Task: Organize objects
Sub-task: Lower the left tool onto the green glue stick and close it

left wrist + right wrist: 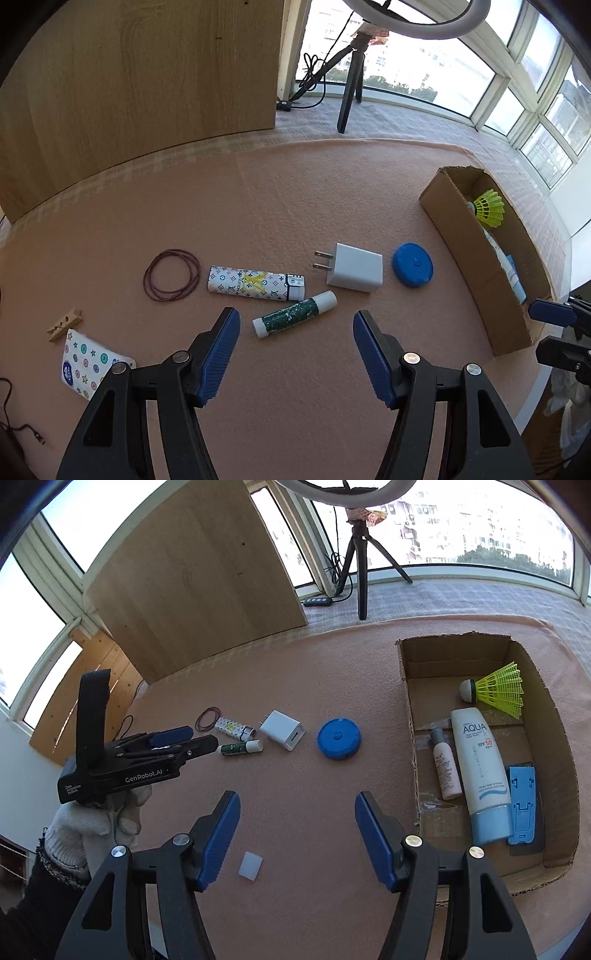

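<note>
A: Start at the left gripper [296, 354]. What is it doing?

B: Jaws apart, nothing between them. It hangs tilted down over the pink tabletop [295, 192], with the glue stick [294, 313] just ahead of its tips. The right gripper [297, 836] is also open and empty, over bare felt beside a small white cap [251, 865].

A: So the stick looks like the next pick?

B: That's my guess; it lies nearest the left jaws. Its long axis runs diagonally across the view, white cap end up and to the right, so the jaws may need some roll to close across it.

A: And beyond it?

B: The patterned lighter [256, 283] lies almost level, just behind the stick. Then the white charger [354, 267], prongs pointing left, and the blue round case [412, 264]. Rubber bands [171, 275], a clothespin [64, 325] and a tissue pack [92, 365] sit off left.

A: Where do things end up?

B: Probably the cardboard box [406, 709] on the right. It already holds a shuttlecock [496, 694], a sunscreen tube [480, 771], a small bottle [445, 766] and a blue stand [521, 805], the long ones lying lengthwise.
</note>
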Available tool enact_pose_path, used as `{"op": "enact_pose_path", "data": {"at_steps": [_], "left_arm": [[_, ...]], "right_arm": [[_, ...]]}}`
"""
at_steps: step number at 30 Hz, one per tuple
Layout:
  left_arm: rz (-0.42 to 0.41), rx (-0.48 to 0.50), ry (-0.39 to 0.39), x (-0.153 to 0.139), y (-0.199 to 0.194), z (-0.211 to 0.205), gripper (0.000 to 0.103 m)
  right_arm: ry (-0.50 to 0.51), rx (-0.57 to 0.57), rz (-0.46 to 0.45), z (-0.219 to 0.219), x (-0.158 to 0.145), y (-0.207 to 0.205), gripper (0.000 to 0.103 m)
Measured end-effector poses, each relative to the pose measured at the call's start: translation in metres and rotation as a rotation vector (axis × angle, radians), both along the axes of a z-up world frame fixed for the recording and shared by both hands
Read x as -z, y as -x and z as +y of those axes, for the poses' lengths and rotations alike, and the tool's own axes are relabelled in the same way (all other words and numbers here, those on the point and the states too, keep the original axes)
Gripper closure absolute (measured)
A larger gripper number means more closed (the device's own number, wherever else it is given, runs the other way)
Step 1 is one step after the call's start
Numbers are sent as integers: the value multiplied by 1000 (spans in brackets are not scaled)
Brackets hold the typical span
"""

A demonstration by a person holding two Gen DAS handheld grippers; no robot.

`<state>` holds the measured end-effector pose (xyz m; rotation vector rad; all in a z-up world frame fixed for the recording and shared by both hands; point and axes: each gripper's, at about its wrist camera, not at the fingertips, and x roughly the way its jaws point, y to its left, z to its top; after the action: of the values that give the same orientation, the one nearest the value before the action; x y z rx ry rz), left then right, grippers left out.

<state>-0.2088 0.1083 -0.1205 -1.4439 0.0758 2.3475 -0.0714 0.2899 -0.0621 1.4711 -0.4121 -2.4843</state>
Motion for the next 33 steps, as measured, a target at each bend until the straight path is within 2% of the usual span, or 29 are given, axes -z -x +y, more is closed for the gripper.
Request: {"op": "enact_pose_path", "data": {"at_steps": [8,13,19,24,31,33], "left_arm": [[-37,80,45,28,14,5,36],[-57,110,51,38,20,11,36],[-91,111,20,48,24,14,36],[-117,154,-1,49,14,22,42],[-81,168,48,43,13,38,42],[-87,175,63,47,16,44,47]], "right_arm": [[8,-29,-86,-29,35,-9,42],[3,-20,-99,-28,39,-12,42],[7,-4,-113,-22,44,-14,42],[6,-4,-124,-20,48,-12,42],[-5,-12,-135,-24,54,-9,42],[-5,-31,-140,-28,56,-10,42]]}}
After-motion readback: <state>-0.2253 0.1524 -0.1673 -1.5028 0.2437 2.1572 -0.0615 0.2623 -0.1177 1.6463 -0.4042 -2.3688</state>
